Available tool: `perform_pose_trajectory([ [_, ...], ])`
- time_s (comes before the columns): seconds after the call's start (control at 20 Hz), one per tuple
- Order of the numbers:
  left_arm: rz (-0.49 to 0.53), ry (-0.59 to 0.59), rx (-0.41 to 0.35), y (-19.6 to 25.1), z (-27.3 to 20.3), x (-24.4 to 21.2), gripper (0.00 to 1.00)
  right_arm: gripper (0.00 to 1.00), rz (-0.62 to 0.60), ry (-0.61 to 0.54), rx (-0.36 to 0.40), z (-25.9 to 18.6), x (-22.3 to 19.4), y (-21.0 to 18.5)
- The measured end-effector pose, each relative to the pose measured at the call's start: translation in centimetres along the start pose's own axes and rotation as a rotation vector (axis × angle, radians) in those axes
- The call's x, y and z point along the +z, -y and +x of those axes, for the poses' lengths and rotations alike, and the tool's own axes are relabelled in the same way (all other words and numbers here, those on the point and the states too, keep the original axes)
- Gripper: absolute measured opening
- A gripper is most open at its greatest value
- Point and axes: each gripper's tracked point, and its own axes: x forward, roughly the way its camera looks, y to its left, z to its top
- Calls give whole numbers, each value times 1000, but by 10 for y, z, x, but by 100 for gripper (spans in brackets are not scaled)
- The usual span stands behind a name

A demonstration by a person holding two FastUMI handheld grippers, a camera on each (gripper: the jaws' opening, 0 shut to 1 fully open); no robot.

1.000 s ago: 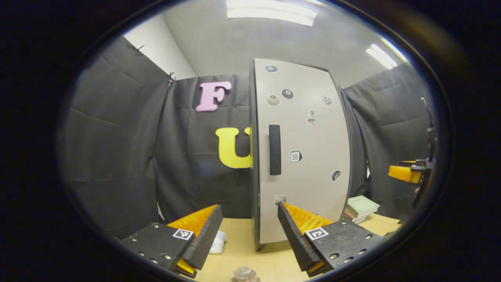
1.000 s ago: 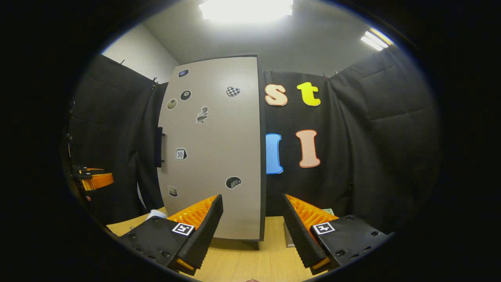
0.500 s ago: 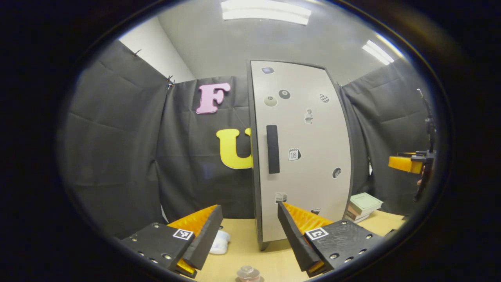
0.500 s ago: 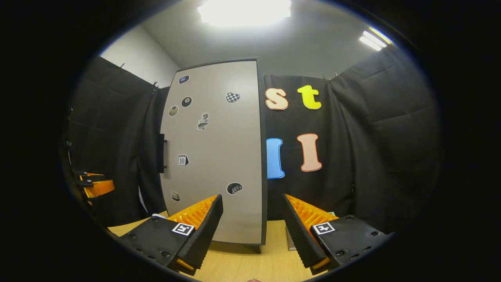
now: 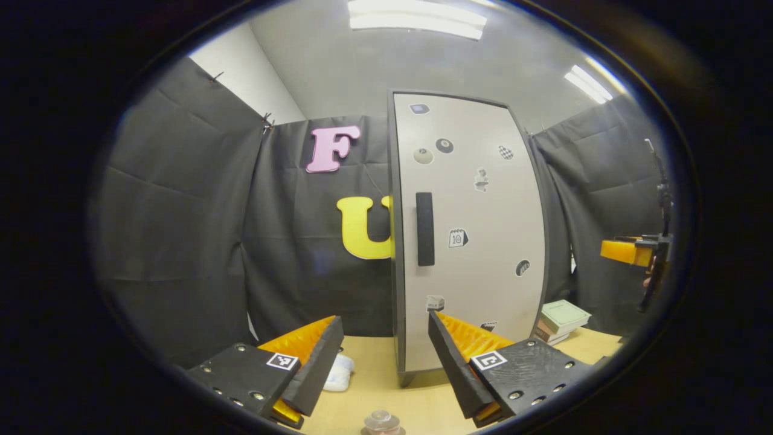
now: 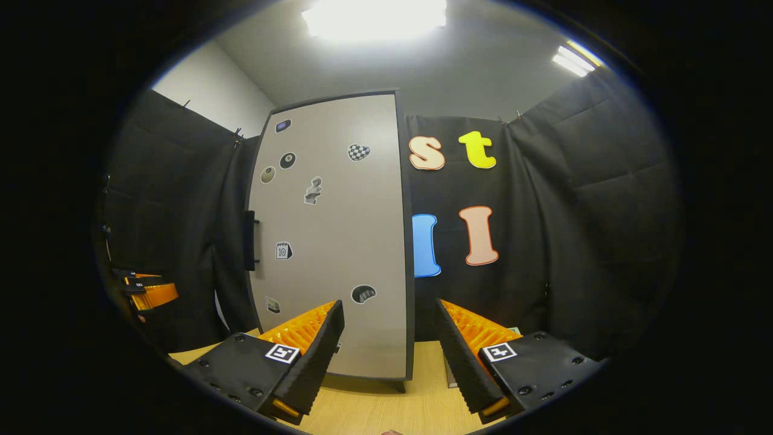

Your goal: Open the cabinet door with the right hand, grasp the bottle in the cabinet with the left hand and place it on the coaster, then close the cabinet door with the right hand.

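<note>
Black-draped booth, pale wooden bench (image 5: pixel 374 374) below. Left gripper view, left to right: left tool (image 5: pixel 383 356) spread wide over the bench, pinching nothing; white crumpled thing (image 5: pixel 338 371) beside its left finger; small clear knob-topped item (image 5: pixel 380 422) at the bottom edge, too cut off to identify. Cabinet (image 5: pixel 471 235) upright, door shut, dark handle (image 5: pixel 425 229) near its left edge, stickers across the front; contents hidden, bottle unseen behind the door. Stacked books (image 5: pixel 558 320) right of the cabinet. Right gripper view: right tool (image 6: pixel 389 356) likewise spread, empty, facing the closed cabinet (image 6: pixel 338 241).
</note>
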Motion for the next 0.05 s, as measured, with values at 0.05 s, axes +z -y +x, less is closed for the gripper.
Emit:
perform_pose_trajectory([
  [0.05,-2,0,0,0,0,-1,86,94,-1,0,0,0,-1,0],
])
